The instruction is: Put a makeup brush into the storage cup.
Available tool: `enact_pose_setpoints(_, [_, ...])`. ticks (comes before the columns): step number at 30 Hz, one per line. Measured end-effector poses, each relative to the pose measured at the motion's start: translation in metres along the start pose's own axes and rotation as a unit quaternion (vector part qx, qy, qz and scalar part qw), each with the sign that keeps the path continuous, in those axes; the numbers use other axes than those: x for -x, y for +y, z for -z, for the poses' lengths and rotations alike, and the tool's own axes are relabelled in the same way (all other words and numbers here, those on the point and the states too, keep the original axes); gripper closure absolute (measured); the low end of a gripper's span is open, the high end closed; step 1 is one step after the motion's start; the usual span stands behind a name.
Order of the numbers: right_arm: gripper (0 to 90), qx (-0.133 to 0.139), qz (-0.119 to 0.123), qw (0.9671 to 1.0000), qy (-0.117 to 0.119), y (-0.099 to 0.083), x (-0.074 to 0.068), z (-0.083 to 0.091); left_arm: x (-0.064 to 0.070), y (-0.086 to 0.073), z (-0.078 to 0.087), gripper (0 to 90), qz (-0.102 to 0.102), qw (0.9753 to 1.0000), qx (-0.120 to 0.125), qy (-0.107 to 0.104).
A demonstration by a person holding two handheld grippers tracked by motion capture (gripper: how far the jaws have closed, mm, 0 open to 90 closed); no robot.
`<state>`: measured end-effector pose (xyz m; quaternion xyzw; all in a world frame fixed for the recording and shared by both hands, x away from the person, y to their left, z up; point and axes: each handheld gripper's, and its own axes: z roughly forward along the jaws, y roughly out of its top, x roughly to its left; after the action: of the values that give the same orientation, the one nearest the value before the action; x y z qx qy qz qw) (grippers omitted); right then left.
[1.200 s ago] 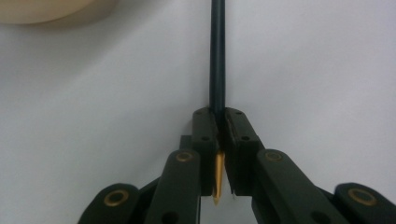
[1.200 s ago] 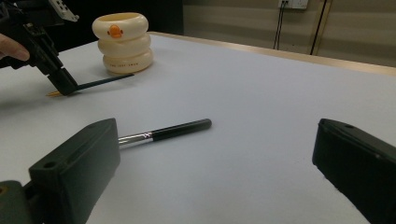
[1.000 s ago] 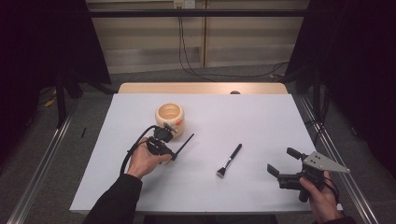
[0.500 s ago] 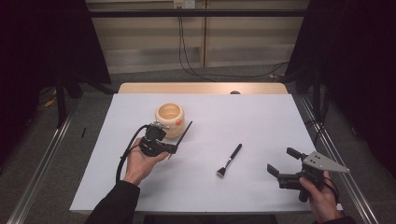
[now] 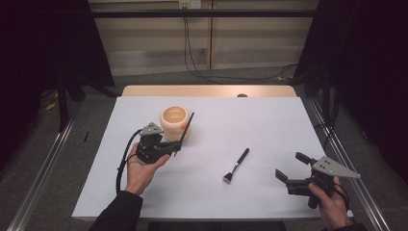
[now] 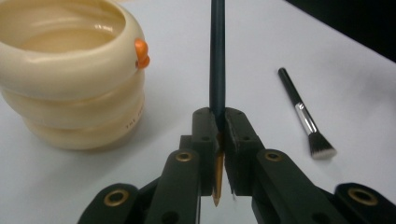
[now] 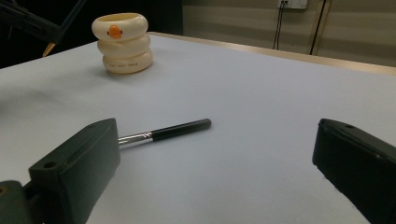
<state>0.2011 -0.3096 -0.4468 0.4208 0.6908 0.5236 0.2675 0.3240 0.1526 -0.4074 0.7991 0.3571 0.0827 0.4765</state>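
A cream ringed cup [image 5: 174,122] with an orange duck beak stands at the table's centre left. Just in front of it my left gripper [image 5: 176,146] is shut on a dark slim pencil-like stick [image 5: 185,131], whose far end rises beside the cup's right side. In the left gripper view the jaws [image 6: 219,126] clamp the stick [image 6: 217,56] near its orange-tan point, with the cup [image 6: 70,79] at left. A black-handled makeup brush [image 5: 236,166] lies flat mid-table. At the front right my right gripper [image 5: 292,166] is open and holds nothing, its jaws [image 7: 217,140] framing the brush [image 7: 168,131].
The white table top [image 5: 269,120] ends in a wooden strip [image 5: 207,90] at the far edge. Metal rails run along both sides. Cables lie on the floor behind. The left gripper's black cable [image 5: 122,163] loops beside the left hand.
The left hand has rolled and drawn slightly left, swinging the stick steeper so it now stands beside the cup. The right gripper and the makeup brush have not moved.
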Motion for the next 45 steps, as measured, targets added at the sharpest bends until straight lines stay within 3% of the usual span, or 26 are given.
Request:
enact_pose_setpoints(6, [0.0, 0.001, -0.001, 1.0, -0.001, 0.0, 0.0, 0.0, 0.004, 0.0, 0.012, 83.7, -0.004, 0.9984, 0.056, -0.007])
enact_pose_setpoints(8, [0.0, 0.002, -0.003, 1.0, -0.002, 0.0, 0.0, 0.0, 0.005, 0.0, 0.014, 83.8, -0.005, 0.9983, 0.057, -0.007])
enact_pose_setpoints(9, [0.0, 0.003, -0.003, 1.0, -0.001, 0.0, -0.001, 0.0, 0.004, 0.0, 0.017, 83.8, -0.003, 0.9973, 0.072, -0.013])
enact_pose_setpoints(12, [0.0, 0.004, -0.001, 1.0, 0.001, 0.0, 0.0, 0.001, 0.004, -0.001, 0.021, 83.7, 0.003, 0.9958, 0.087, -0.028])
enact_pose_setpoints(14, [0.0, 0.005, -0.001, 1.0, 0.001, 0.0, -0.001, 0.001, 0.006, -0.001, 0.024, 83.7, -0.003, 0.996, 0.088, -0.017])
enact_pose_setpoints(15, [0.0, 0.006, 0.003, 1.0, 0.001, 0.0, 0.0, 0.001, 0.007, -0.001, 0.024, 83.7, -0.003, 0.9953, 0.092, -0.029])
enact_pose_setpoints(21, [0.0, 0.012, 0.004, 0.9999, 0.003, 0.001, -0.002, 0.003, 0.019, -0.001, 0.03, 83.7, -0.018, 0.9947, 0.097, -0.029])
enact_pose_setpoints(26, [0.0, 0.018, 0.008, 0.9998, 0.006, 0.001, -0.002, 0.004, 0.027, 0.0, 0.032, 83.7, -0.026, 0.9933, 0.101, -0.05])
enact_pose_setpoints(30, [0.0, 0.018, 0.007, 0.9998, 0.01, 0.001, -0.002, 0.004, 0.033, -0.002, 0.03, 83.7, -0.035, 0.9933, 0.094, -0.057])
enact_pose_setpoints(33, [0.0, 0.022, 0.005, 0.9997, 0.009, 0.002, -0.002, 0.003, 0.036, -0.002, 0.03, 83.7, -0.032, 0.992, 0.094, -0.077])
enact_pose_setpoints(37, [0.0, 0.021, 0.012, 0.9997, 0.009, 0.002, -0.002, 0.003, 0.041, -0.001, 0.031, 83.7, -0.038, 0.9925, 0.089, -0.074])
enact_pose_setpoints(45, [0.0, 0.023, 0.013, 0.9995, 0.018, 0.002, -0.004, 0.002, 0.051, 0.001, 0.022, 83.7, -0.055, 0.9914, 0.074, -0.093])
